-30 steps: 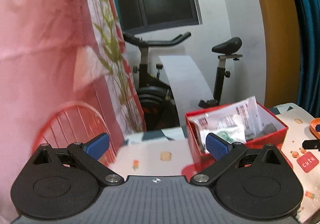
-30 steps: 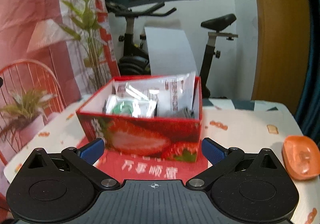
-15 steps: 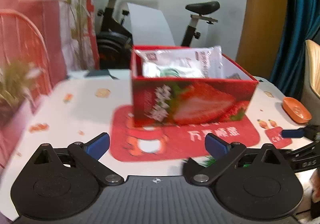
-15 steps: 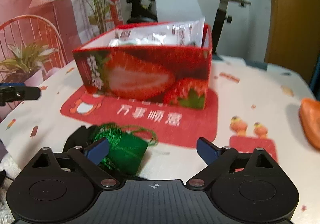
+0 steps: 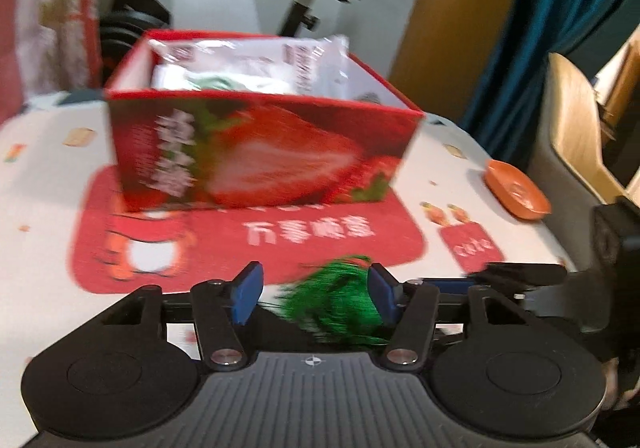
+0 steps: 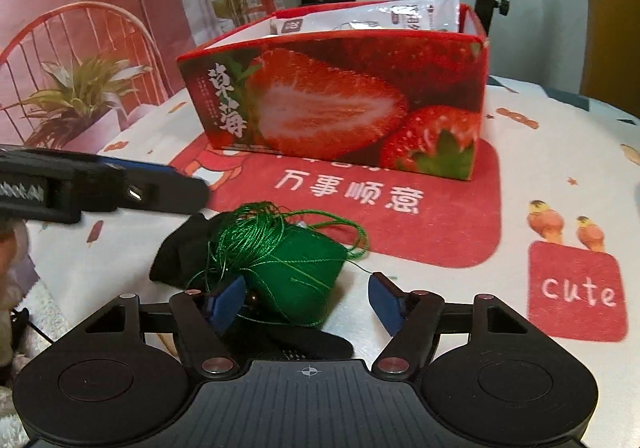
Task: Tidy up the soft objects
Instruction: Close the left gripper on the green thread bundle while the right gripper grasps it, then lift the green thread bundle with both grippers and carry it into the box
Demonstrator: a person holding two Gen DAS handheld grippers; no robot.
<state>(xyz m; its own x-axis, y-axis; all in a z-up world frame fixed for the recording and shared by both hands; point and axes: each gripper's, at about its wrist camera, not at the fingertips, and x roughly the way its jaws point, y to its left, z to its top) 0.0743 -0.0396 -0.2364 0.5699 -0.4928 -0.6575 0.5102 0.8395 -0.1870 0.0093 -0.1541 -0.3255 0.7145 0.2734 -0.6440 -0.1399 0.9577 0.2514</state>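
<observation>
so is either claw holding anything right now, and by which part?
Nothing held. Both the left claw and right claw are open around the green thread spool, which rests on the table.

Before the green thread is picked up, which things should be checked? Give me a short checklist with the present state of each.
1. Right hand-held gripper open wide enough for the green thread spool: ok.
2. Spool centred between the blue fingers: not ok, it sits toward the left finger.
3. Loose thread loops free of snagging: cannot tell, they trail onto the red mat.
4. Black cloth under the spool will stay behind: cannot tell.
5. Left hand-held gripper out of the way: not ok, it is open and close by the spool too.
6. Room in the strawberry box: cannot tell, packets already stand in it.
</observation>
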